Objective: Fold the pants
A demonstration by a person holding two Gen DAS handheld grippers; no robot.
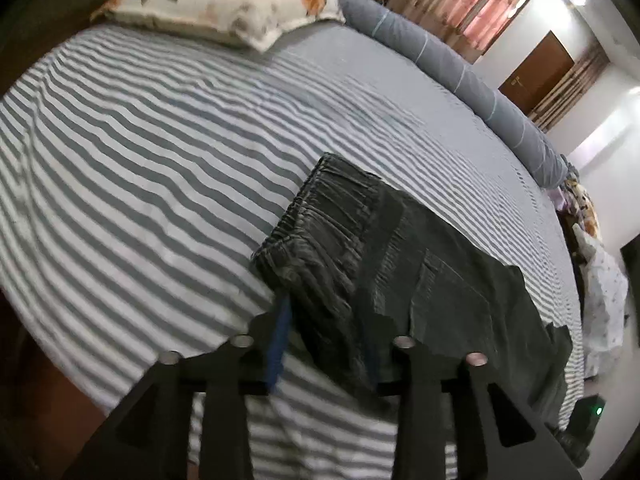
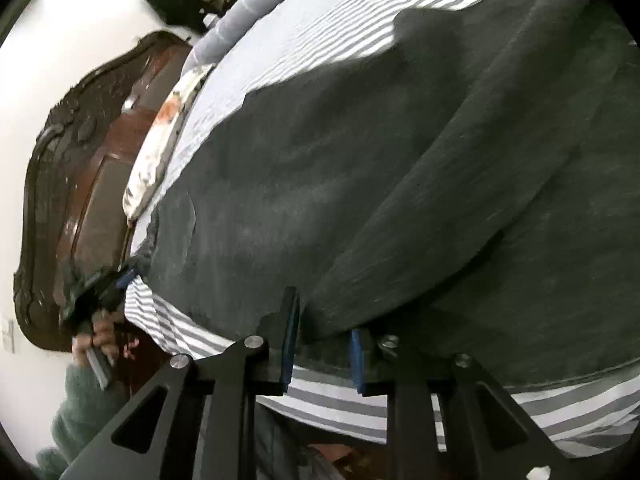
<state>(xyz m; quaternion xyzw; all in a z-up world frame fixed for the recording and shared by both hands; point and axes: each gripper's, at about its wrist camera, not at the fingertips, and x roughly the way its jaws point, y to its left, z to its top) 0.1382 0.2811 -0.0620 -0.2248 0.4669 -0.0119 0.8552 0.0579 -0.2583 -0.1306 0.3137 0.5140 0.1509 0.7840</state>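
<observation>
Dark grey-green pants (image 1: 392, 264) lie on the striped bed, their elastic waistband at the far left end. My left gripper (image 1: 324, 344) has its jaws spread around the near waist corner, and cloth lies between the blue pads (image 1: 278, 348). In the right wrist view the pants (image 2: 380, 168) fill most of the frame. My right gripper (image 2: 324, 348) stands open at the near edge of the cloth, its blue pads (image 2: 356, 360) on either side of a raised fold. The left gripper (image 2: 116, 280) and the hand holding it show at the far left of that view.
The bed has a grey-and-white striped sheet (image 1: 160, 152). A patterned pillow (image 1: 224, 4) and a long grey bolster (image 1: 452, 60) lie along its far side. A dark wooden headboard (image 2: 80, 168) stands at the end. Clutter sits beyond the bed's right edge (image 1: 600, 288).
</observation>
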